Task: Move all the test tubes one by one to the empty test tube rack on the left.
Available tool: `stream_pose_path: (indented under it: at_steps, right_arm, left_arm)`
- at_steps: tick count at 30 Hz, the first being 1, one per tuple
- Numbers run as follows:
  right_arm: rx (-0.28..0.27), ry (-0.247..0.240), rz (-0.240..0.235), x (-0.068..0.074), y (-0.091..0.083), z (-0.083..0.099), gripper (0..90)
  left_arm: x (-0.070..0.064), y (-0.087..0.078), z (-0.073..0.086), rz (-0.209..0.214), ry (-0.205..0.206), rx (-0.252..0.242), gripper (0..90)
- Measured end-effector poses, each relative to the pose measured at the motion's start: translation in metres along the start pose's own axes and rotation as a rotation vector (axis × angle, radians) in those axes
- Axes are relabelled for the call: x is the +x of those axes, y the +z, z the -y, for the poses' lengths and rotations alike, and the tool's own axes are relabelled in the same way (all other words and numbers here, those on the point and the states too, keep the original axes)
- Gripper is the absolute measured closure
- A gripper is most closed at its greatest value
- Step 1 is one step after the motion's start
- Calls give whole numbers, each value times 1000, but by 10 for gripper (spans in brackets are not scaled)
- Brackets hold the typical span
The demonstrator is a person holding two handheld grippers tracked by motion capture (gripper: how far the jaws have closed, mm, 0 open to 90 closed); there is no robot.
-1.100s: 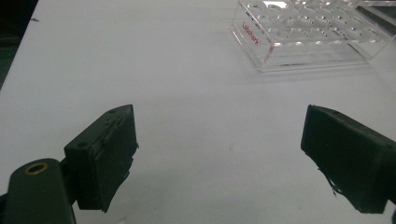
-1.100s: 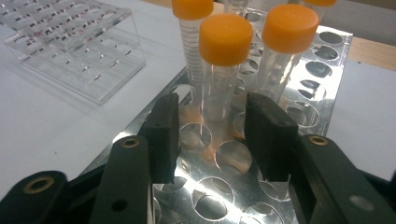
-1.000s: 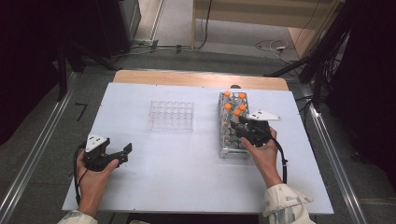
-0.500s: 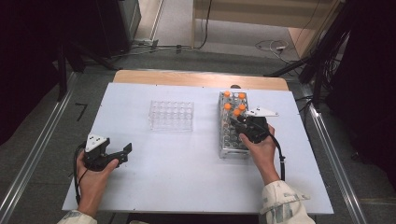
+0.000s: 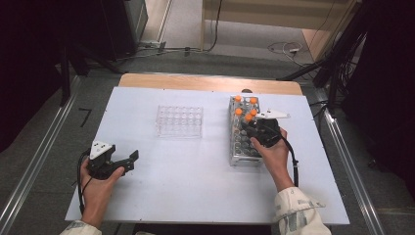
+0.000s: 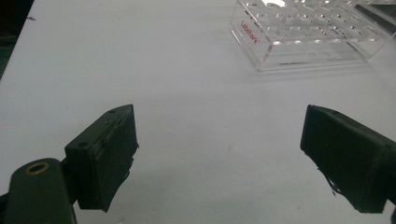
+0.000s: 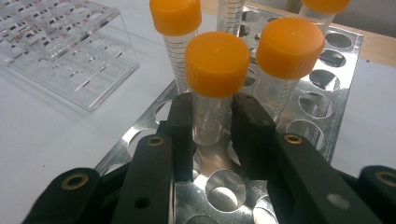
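My right gripper (image 7: 212, 121), low in the right gripper view, is clamped on a clear plastic tube with an orange screw cap (image 7: 215, 65), gripped just under the cap so it can lift straight out of its hole in the shiny metal rack (image 7: 322, 100). My left gripper (image 6: 224, 154) rests idle at the lower left of the high view, jaws wide apart over the white table (image 6: 187, 79). Beyond it stands the clear acrylic rack (image 6: 303, 37), seemingly empty. The held tube's lower end is hidden between my jaws

White table (image 5: 195, 196), clear plastic rack (image 5: 179, 121) centre, metal tube rack (image 5: 240, 152) right
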State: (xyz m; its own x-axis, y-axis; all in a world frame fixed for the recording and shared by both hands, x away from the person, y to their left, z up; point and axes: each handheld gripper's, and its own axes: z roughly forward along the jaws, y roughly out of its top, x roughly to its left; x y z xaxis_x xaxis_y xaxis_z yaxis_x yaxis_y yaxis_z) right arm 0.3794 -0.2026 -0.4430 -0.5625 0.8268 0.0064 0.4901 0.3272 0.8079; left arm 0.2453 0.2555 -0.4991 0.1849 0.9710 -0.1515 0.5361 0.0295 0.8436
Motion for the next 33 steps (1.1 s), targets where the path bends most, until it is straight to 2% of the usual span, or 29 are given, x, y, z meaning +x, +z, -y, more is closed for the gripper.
stream_pose_path:
  at_steps: [5,11,25,30,33]
  right_arm:
    - [1,-9,-3,1,0,0,713]
    - [-30,-17,0,2,-4,-3,715]
    - [-101,-20,8,2,-26,-16,715]
    - [-118,-17,2,4,-36,-21,715]
    - [-130,-16,-3,5,-40,-21,715]
  left_arm:
    - [0,0,0,5,2,-1,117]
    - [0,0,0,7,1,-3,117]
    - [-3,-1,-1,1,-1,-1,125]
    - [-7,-2,-4,17,-7,-12,125]
    - [-12,-1,-7,39,7,-16,130]
